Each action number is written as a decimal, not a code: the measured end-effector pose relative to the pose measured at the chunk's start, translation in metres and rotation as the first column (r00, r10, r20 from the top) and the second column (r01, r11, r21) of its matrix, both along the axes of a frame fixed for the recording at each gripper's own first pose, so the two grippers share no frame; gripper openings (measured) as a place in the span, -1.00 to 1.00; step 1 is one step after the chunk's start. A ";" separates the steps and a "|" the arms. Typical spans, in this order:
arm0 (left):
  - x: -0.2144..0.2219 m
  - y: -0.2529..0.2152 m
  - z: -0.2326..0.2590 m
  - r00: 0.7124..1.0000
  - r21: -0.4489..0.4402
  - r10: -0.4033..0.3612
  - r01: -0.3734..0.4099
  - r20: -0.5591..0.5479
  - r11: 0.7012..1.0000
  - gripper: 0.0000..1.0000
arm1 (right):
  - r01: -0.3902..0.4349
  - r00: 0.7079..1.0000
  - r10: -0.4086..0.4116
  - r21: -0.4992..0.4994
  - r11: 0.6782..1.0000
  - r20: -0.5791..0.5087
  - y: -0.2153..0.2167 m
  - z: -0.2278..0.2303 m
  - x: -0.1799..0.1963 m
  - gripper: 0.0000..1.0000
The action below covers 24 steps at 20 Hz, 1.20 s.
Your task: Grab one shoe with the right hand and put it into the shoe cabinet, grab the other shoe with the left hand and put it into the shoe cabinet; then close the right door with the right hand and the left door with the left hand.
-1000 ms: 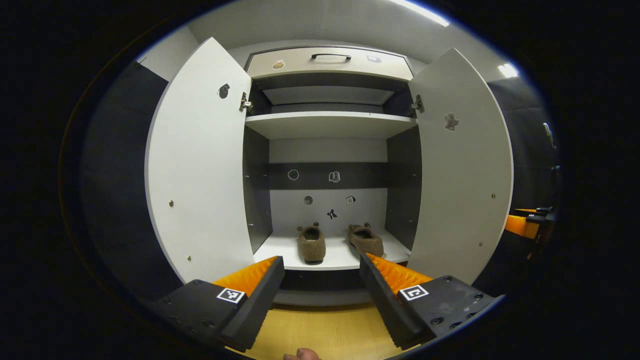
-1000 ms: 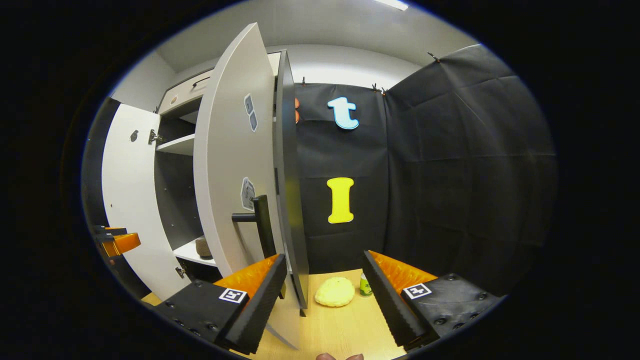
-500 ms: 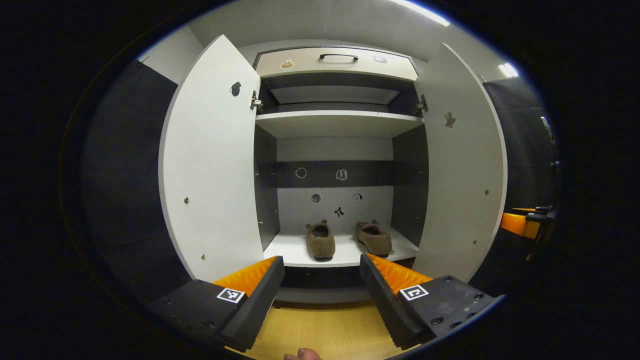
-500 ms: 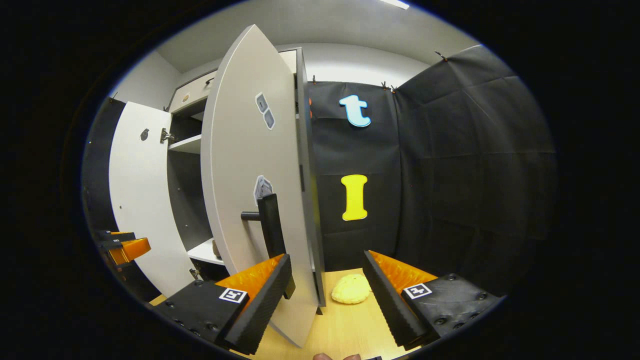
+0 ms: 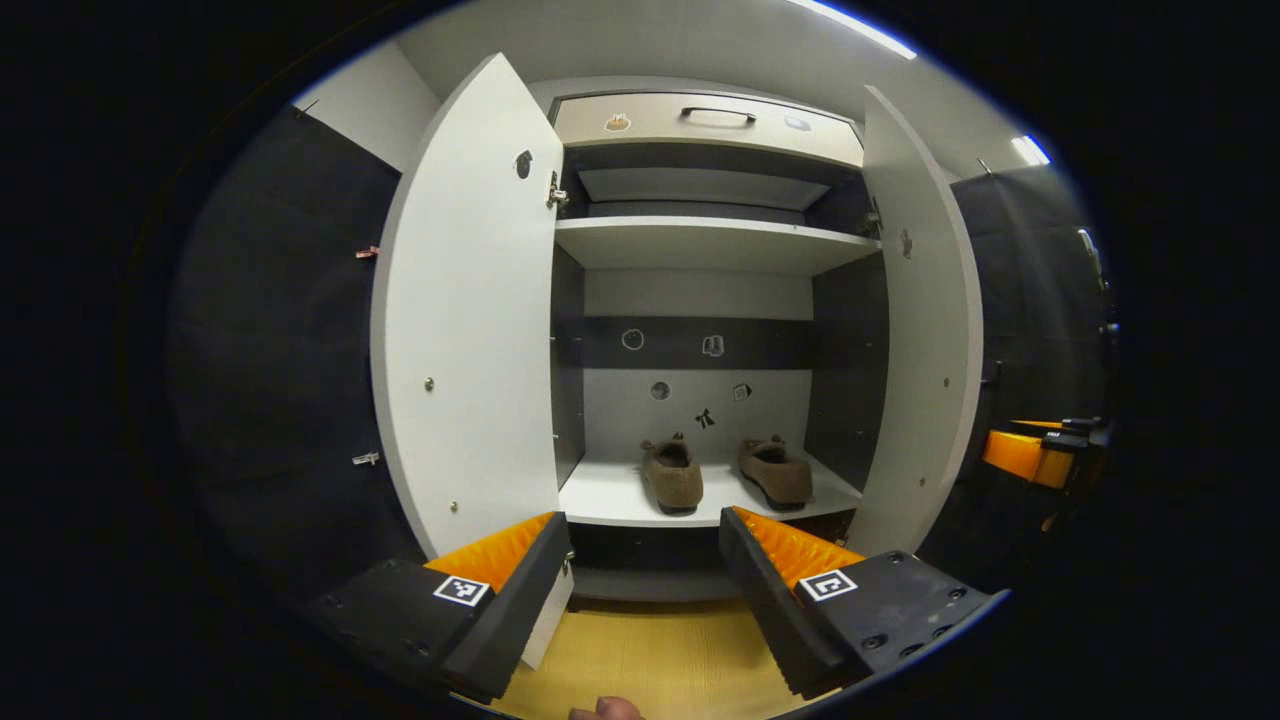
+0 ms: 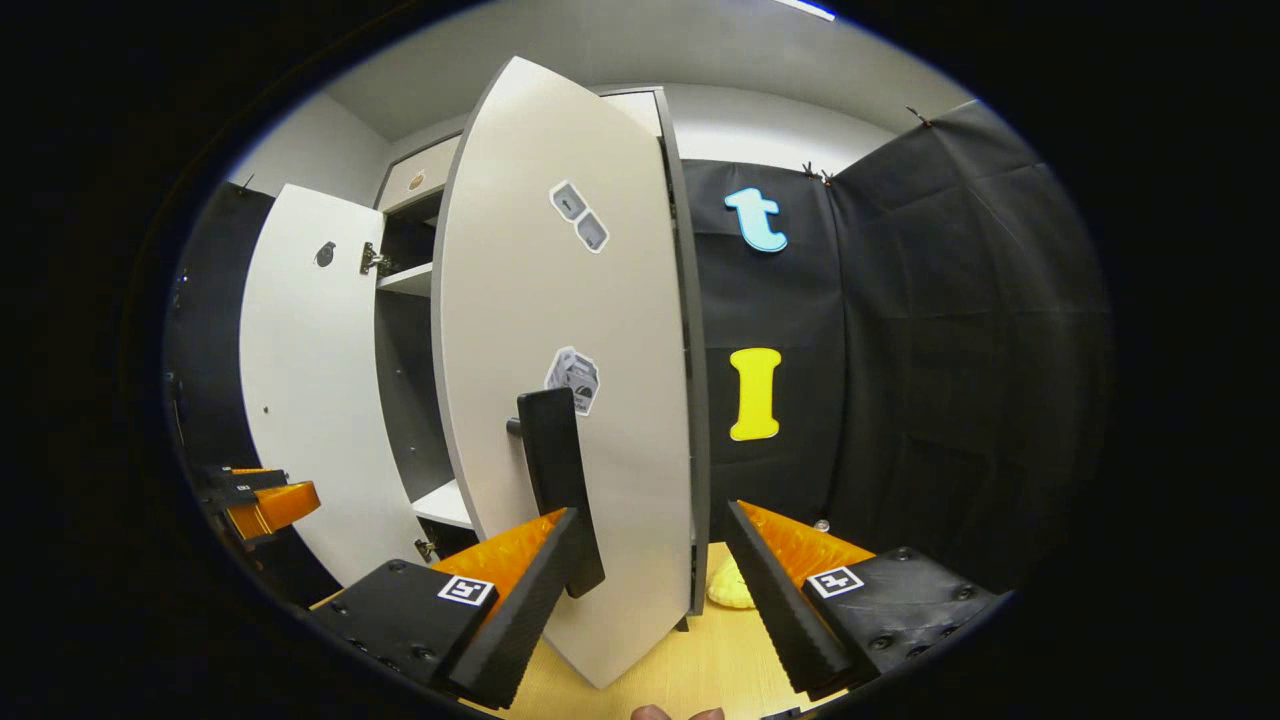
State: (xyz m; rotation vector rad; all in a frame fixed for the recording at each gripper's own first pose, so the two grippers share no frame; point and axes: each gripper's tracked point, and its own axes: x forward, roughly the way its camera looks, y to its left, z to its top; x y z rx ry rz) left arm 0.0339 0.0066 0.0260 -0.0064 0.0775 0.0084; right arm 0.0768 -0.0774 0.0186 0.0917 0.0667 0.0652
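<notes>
Shoes [image 5: 672, 474] [image 5: 775, 470] are sitting side by side on the cabinet's bottom shelf [image 5: 610, 498], toes toward the viewer, so the loading part of the task looks finished and only the doors remain. In the left gripper view they are lying just past 12 o'clock from the left gripper [image 5: 645, 580], deep enough on the shelf that a swinging door should clear them.

The right door [image 6: 570, 400] is standing partly swung, its outer face turned toward the right gripper [image 6: 650, 590]. Its dark bar handle [image 6: 555, 480] is rising from about 11 o'clock of that gripper, right by the left finger; whether the finger is touching the handle I cannot tell. The jaws are spread wide with nothing between them, which suits a push with the side of a finger rather than a pinch. A yellow object [image 6: 728, 585] is lying on the floor [image 6: 700, 650] behind the door's lower edge, at roughly 12 o'clock.

The left door [image 5: 470, 320] is hanging wide open at 10 o'clock in the left gripper view, its inner face showing. The left gripper is waiting in front of the cabinet [image 5: 700, 120], jaws released and empty, centred on the opening, likely so it stays out of the right door's path. The right gripper is showing far off at 3 o'clock there, beyond the right door's edge.

My judgement: closing the right door is the step in hand, and the left door follows.
</notes>
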 end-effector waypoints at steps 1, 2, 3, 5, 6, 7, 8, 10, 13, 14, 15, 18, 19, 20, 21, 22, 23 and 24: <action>0.000 0.005 0.002 1.000 0.002 0.006 -0.006 0.002 1.000 0.93 | -0.007 1.000 0.007 -0.003 1.000 0.002 0.007 0.000 0.004 0.95; -0.001 0.010 0.003 1.000 0.003 0.011 -0.011 0.004 1.000 0.93 | -0.016 1.000 0.016 -0.007 1.000 0.004 0.016 -0.001 0.007 0.95; -0.004 0.014 0.003 1.000 0.003 0.015 -0.015 0.005 1.000 0.93 | -0.024 1.000 0.024 -0.012 1.000 0.005 0.024 -0.001 0.011 0.95; -0.009 0.024 0.003 1.000 0.001 0.024 -0.024 0.004 1.000 0.93 | -0.043 0.999 0.043 -0.023 0.999 0.007 0.040 0.001 0.021 0.95; -0.012 0.030 0.003 1.000 -0.001 0.028 -0.028 0.003 1.000 0.93 | -0.058 0.998 0.058 -0.022 0.998 0.007 0.050 0.001 0.023 0.96; -0.014 0.035 0.002 1.000 -0.002 0.031 -0.031 0.001 1.000 0.93 | -0.072 0.997 0.072 -0.020 0.997 0.009 0.060 0.002 0.023 0.96; -0.016 0.042 0.002 0.999 -0.004 0.036 -0.036 -0.001 0.999 0.93 | -0.082 0.997 0.082 -0.020 0.996 0.012 0.069 0.003 0.023 0.96; -0.022 0.056 0.001 0.999 -0.010 0.051 -0.051 -0.002 0.999 0.93 | -0.096 0.995 0.097 -0.022 0.995 0.018 0.082 0.004 0.020 0.97; -0.033 0.084 0.002 0.996 -0.016 0.089 -0.089 0.000 0.996 0.93 | -0.109 0.994 0.109 -0.014 0.994 0.012 0.095 -0.004 0.014 0.97; -0.036 0.095 0.004 0.995 -0.014 0.103 -0.103 0.004 0.995 0.94 | -0.109 0.994 0.109 -0.012 0.994 0.008 0.098 -0.006 0.012 0.97; -0.039 0.106 0.004 0.993 -0.011 0.121 -0.121 0.007 0.993 0.93 | -0.106 0.994 0.106 -0.012 0.994 0.004 0.099 -0.008 0.010 0.97; -0.047 0.142 0.007 0.985 -0.006 0.172 -0.172 0.011 0.985 0.93 | -0.088 0.996 0.088 -0.007 0.996 0.001 0.100 -0.011 0.005 0.97; -0.048 0.154 0.008 0.983 -0.005 0.186 -0.185 0.013 0.983 0.93 | -0.081 0.997 0.081 -0.008 0.997 0.001 0.100 -0.011 0.004 0.97; -0.047 0.166 0.010 0.980 -0.002 0.199 -0.199 0.014 0.980 0.93 | -0.073 0.997 0.073 -0.009 0.997 0.001 0.099 -0.011 0.003 0.97; -0.045 0.177 0.011 0.977 0.004 0.211 -0.212 0.020 0.977 0.93 | -0.065 0.998 0.065 -0.011 0.998 0.004 0.098 -0.010 0.002 0.97; -0.042 0.188 0.014 0.974 0.013 0.224 -0.225 0.026 0.974 0.93 | -0.055 0.998 0.056 -0.012 0.998 0.005 0.096 -0.010 0.001 0.97; -0.039 0.199 0.015 0.971 0.019 0.236 -0.236 0.032 0.972 0.93 | -0.048 0.999 0.048 -0.012 0.999 0.007 0.095 -0.010 0.000 0.97; -0.033 0.208 0.017 0.970 0.023 0.242 -0.243 0.038 0.970 0.93 | -0.040 0.999 0.041 -0.012 0.999 0.007 0.093 -0.010 -0.001 0.97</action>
